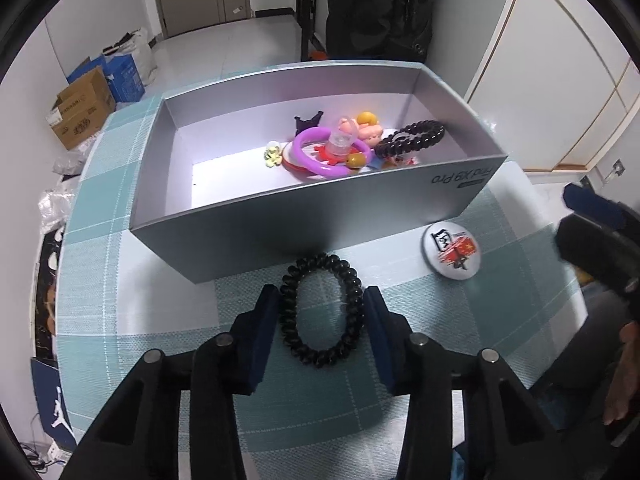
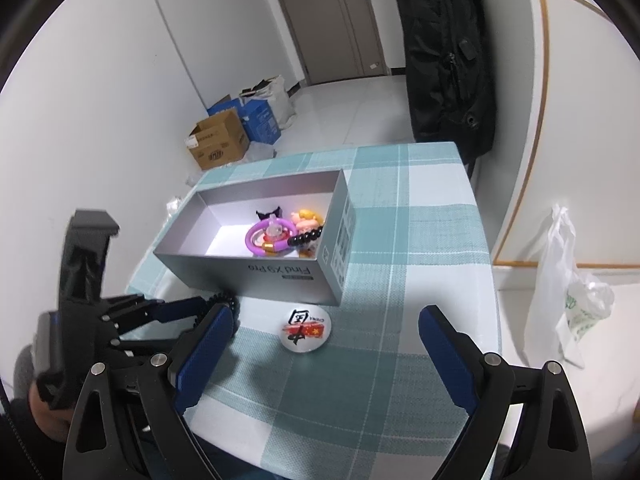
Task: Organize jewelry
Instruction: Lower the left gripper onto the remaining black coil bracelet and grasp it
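A black spiral hair tie (image 1: pixel 322 312) lies on the checked tablecloth in front of the grey box (image 1: pixel 256 232). My left gripper (image 1: pixel 321 300) straddles it, jaws partly closed, pads touching or almost touching its sides. A round white badge (image 1: pixel 451 251) lies to its right, also in the right wrist view (image 2: pixel 306 330). The box (image 2: pixel 256 270) holds a purple ring (image 1: pixel 320 160), a black bead bracelet (image 1: pixel 412 138), small figures and a yellow flower clip (image 1: pixel 272 155). My right gripper (image 2: pixel 326 322) is open and empty, above the badge. The left gripper (image 2: pixel 200 312) shows beside it.
The table (image 2: pixel 420 220) ends close on the right and front. Cardboard and blue boxes (image 2: pixel 224 140) sit on the floor beyond. A black backpack (image 2: pixel 444 60) hangs behind the table. A white plastic bag (image 2: pixel 568 288) hangs on the right.
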Demonstrator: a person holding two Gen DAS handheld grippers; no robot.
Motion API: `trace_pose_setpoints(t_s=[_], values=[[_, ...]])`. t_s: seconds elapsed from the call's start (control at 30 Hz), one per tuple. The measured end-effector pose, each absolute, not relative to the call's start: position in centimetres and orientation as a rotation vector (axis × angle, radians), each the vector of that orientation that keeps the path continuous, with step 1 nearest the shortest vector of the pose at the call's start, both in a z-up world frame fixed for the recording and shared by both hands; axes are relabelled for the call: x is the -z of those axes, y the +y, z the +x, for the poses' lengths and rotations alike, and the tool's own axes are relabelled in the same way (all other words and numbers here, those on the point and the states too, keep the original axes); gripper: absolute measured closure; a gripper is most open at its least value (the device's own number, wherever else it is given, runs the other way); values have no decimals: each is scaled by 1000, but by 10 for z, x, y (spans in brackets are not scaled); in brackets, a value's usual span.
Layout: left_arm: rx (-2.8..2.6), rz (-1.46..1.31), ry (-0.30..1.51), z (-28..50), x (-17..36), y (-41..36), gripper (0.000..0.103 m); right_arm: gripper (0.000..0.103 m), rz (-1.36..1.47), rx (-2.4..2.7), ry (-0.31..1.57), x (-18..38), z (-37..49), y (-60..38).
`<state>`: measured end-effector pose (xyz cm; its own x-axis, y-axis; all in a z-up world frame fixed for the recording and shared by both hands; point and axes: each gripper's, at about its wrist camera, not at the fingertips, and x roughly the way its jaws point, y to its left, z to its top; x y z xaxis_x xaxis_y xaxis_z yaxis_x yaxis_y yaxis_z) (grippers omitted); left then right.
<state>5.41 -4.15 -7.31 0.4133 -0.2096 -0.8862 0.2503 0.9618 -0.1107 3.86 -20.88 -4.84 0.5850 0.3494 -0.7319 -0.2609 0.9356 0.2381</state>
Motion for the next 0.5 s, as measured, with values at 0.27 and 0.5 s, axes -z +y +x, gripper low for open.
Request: trace_pose_setpoints(t_s=[0.27, 0.5], values=[[308, -11, 1059, 50, 56, -32, 66, 8, 88, -356, 943, 69, 45, -202], [326, -64, 971, 42, 31, -19, 66, 8, 76, -372, 982, 80, 47, -195]])
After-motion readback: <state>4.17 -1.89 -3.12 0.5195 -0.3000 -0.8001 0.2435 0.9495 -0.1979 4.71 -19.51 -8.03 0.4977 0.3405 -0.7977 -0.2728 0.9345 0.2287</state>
